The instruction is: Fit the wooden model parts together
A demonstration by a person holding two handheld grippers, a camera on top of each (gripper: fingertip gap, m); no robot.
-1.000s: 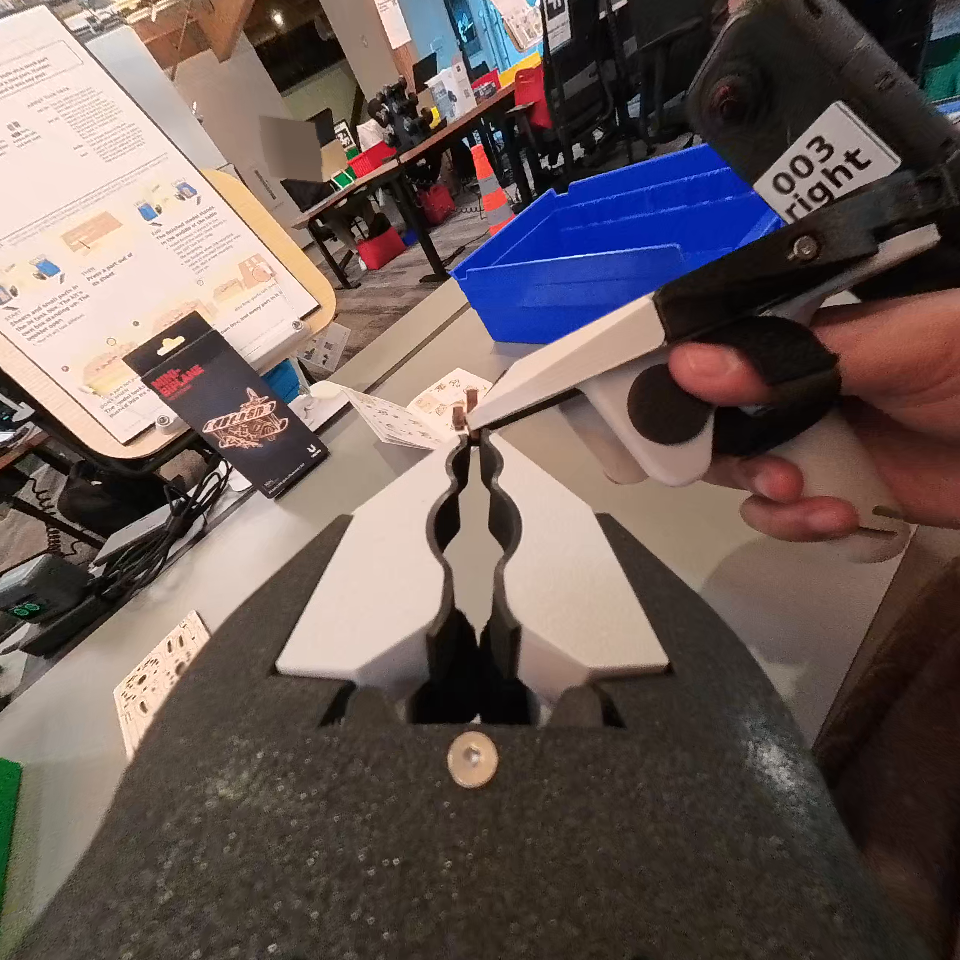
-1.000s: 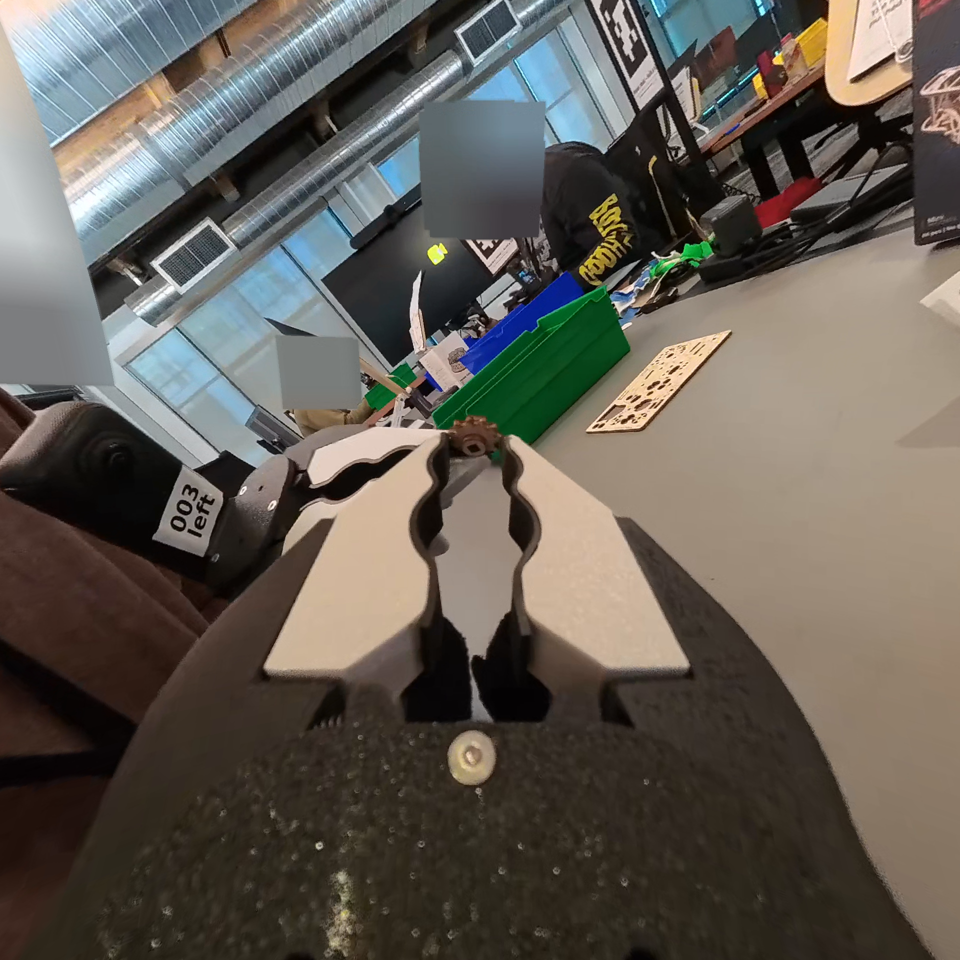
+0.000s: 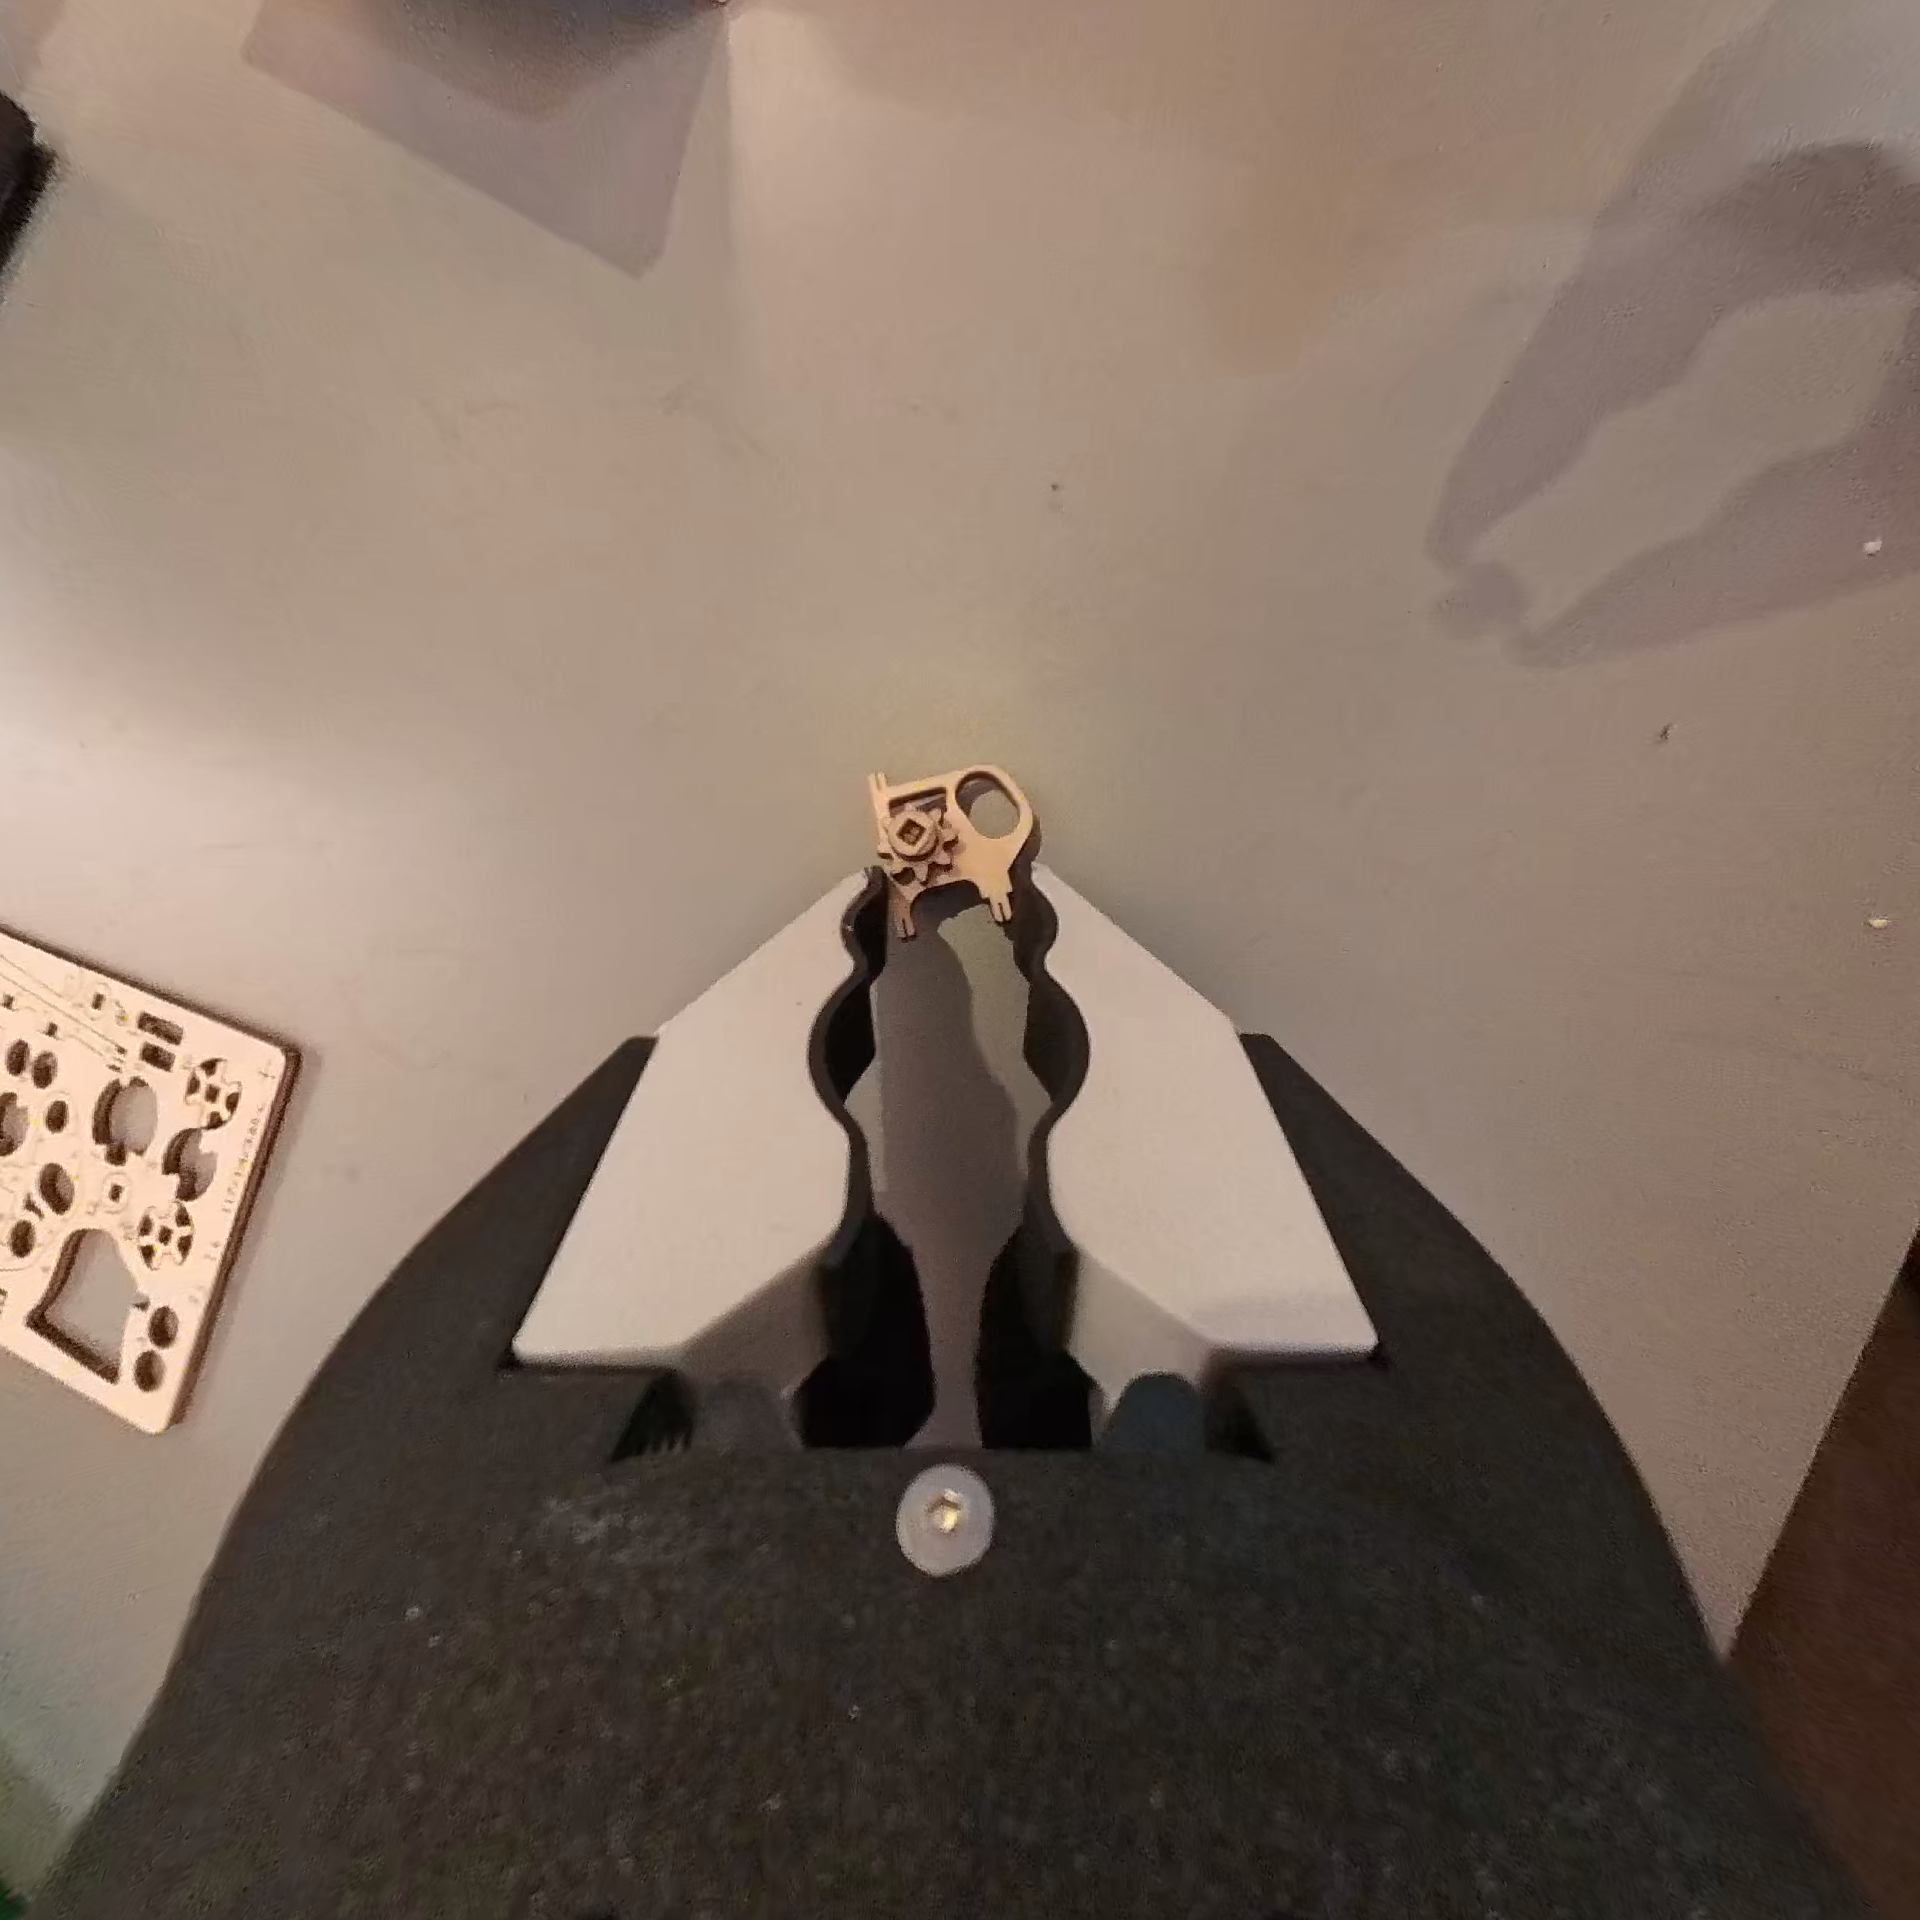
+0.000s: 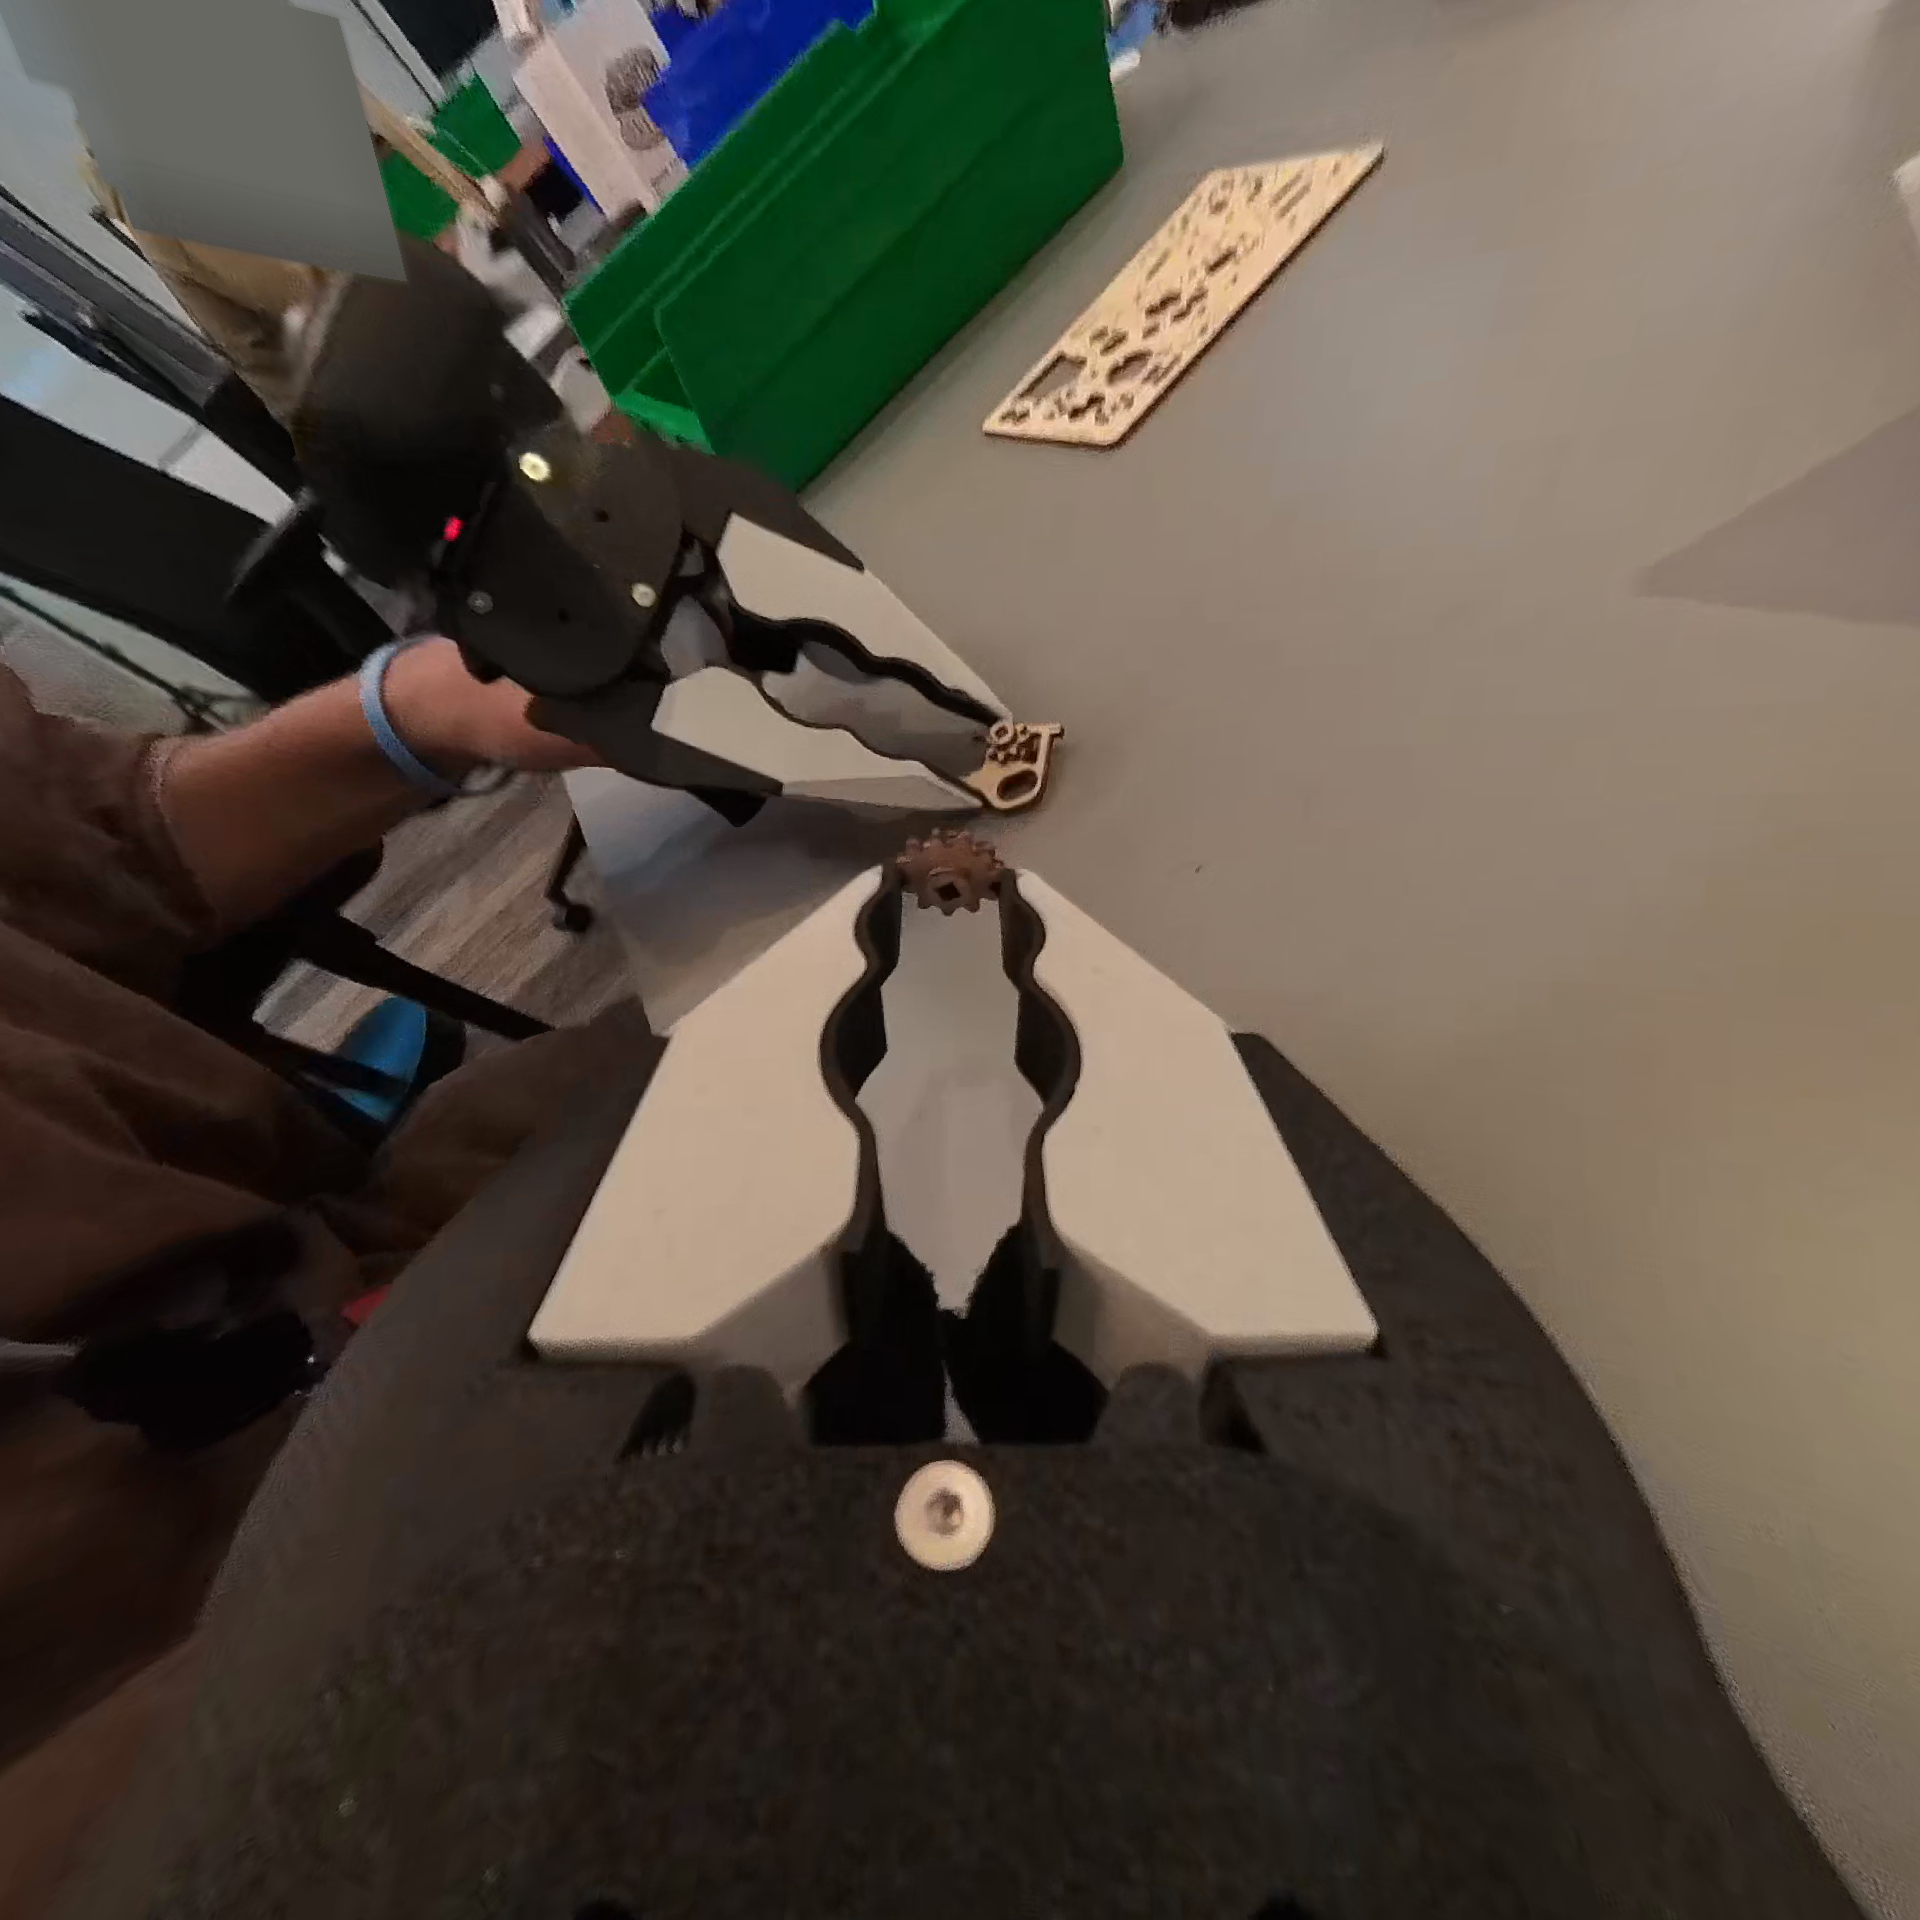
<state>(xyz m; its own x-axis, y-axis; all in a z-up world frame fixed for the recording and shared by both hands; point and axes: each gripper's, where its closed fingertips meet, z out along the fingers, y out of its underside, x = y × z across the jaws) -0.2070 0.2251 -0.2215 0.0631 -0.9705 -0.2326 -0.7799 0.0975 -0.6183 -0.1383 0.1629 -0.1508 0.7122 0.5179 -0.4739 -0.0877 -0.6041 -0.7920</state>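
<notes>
Gear (image 4: 948, 871) betw. right tool (image 4: 951, 883) tips (pinched)

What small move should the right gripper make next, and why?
Probably ease the right gripper forward and left, bringing its dark gear up to the wooden bracket pinched by the left gripper; the two parts remain apart, unjoined.
</notes>
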